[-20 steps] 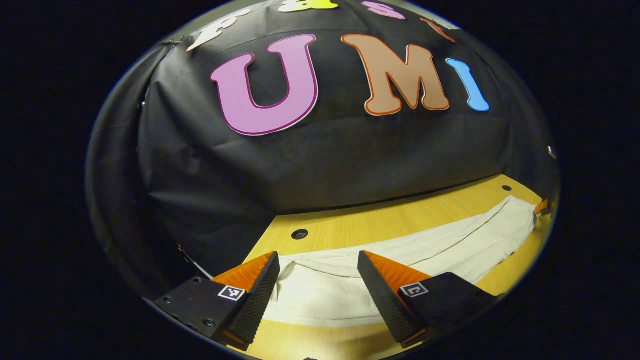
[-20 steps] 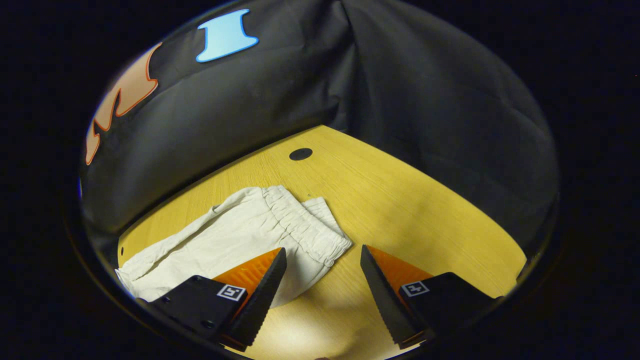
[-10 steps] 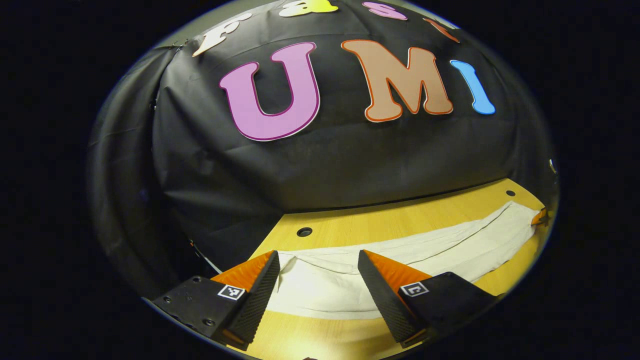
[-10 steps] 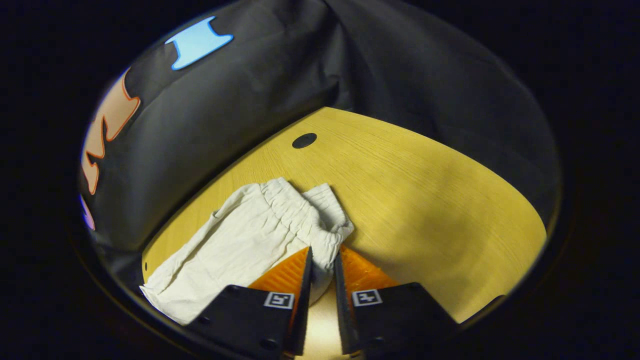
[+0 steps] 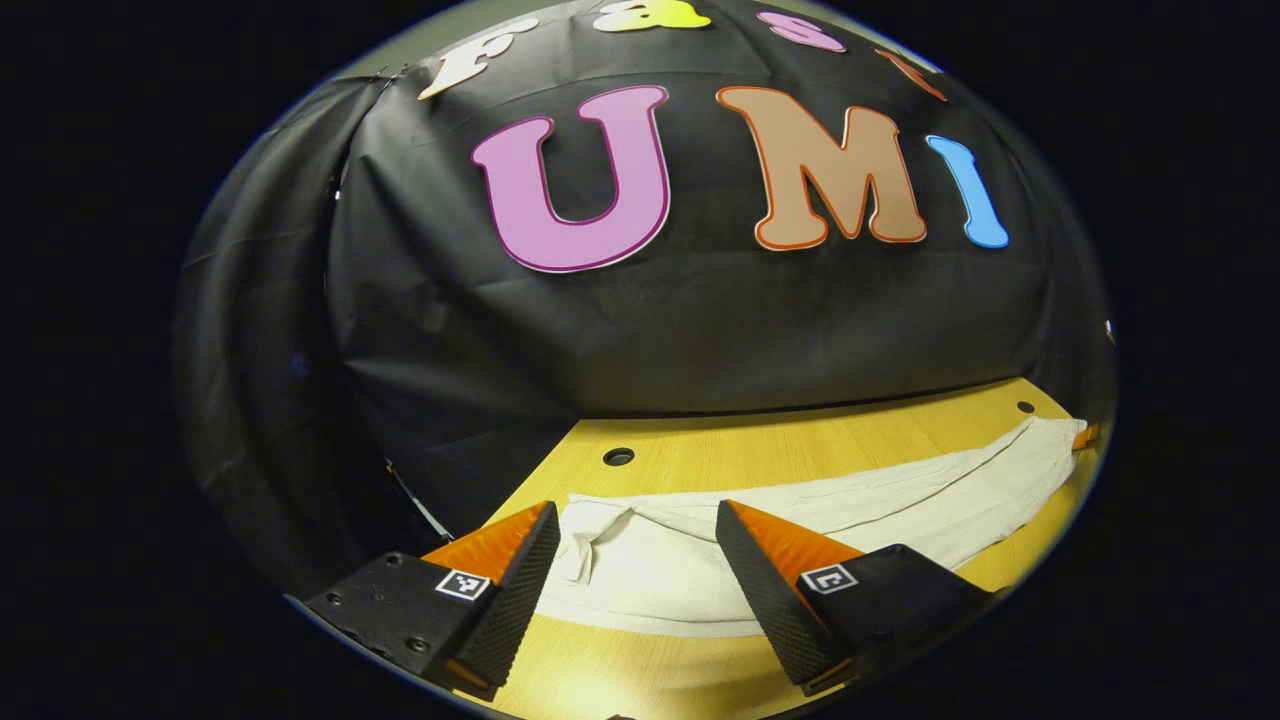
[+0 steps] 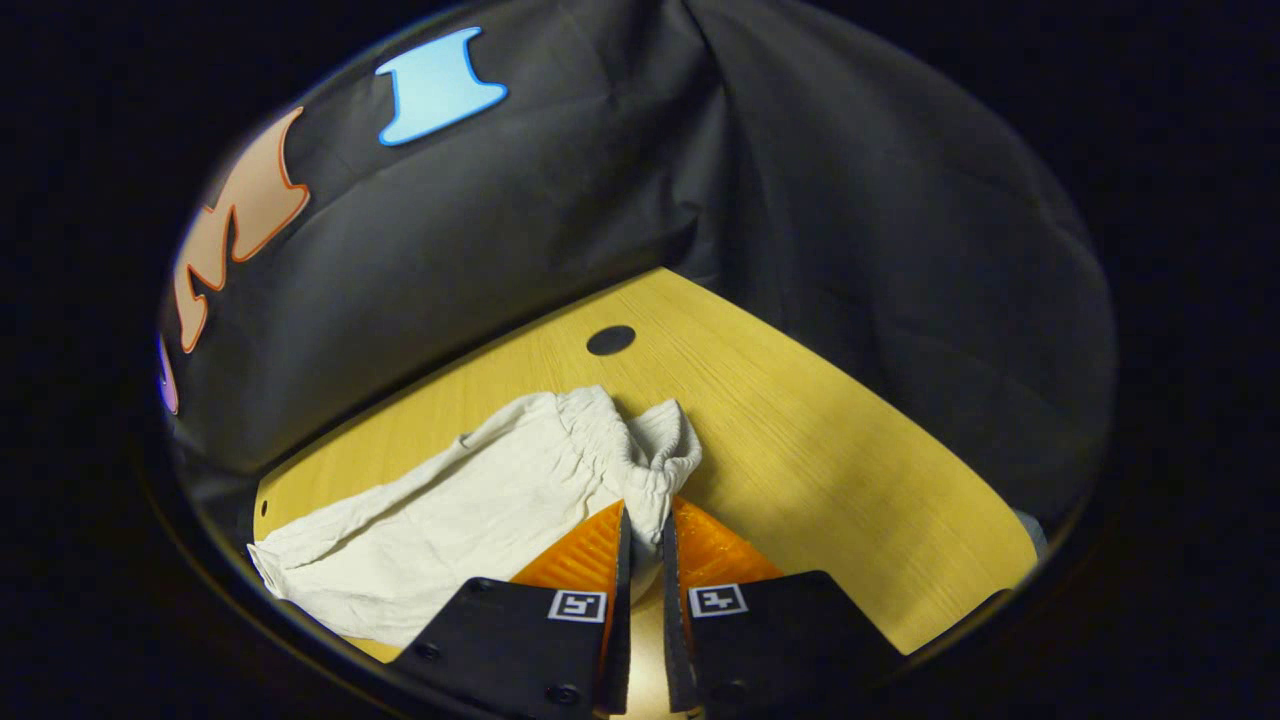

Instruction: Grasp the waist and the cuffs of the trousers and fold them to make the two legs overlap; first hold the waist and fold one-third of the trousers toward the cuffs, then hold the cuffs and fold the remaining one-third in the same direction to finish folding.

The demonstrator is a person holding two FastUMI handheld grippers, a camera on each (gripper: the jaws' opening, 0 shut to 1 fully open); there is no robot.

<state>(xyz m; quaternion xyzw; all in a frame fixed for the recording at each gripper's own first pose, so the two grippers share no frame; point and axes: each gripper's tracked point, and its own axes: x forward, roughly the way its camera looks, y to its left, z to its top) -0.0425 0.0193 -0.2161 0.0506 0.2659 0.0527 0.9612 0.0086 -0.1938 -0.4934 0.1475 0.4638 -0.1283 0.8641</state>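
Pale trousers (image 6: 480, 500) spread flat along the wooden table (image 6: 850, 440), lengthwise between the two grippers; elasticated waist (image 6: 630, 450) near the table's round hole (image 6: 611, 340) in the right gripper view, cuff end (image 5: 600, 545) lying low in the left gripper view with the legs running off to the far right edge there. Judged light, soft and limp, so likely to sag, drag and crease rather than hold shape; gathered waistband thicker and grippier than the thin leg cloth, hence the best place to pinch, with the hem edge the matching hold at the other end. Right gripper (image 6: 640, 530) nearly closed, both fingers pinching the near corner of the waist, cloth bunched up between them; left gripper (image 5: 635, 525) spread wide over the cuff end, nothing held, fingers straddling the cloth. Compared with a second ago: right gripper then wide apart beside the flat waistband, now clamped on it, the waistband puckered and drawn inward; left gripper just as wide as before, though the cuff cloth between its fingers now wrinkled near the left finger and the trousers pulled slightly taut.
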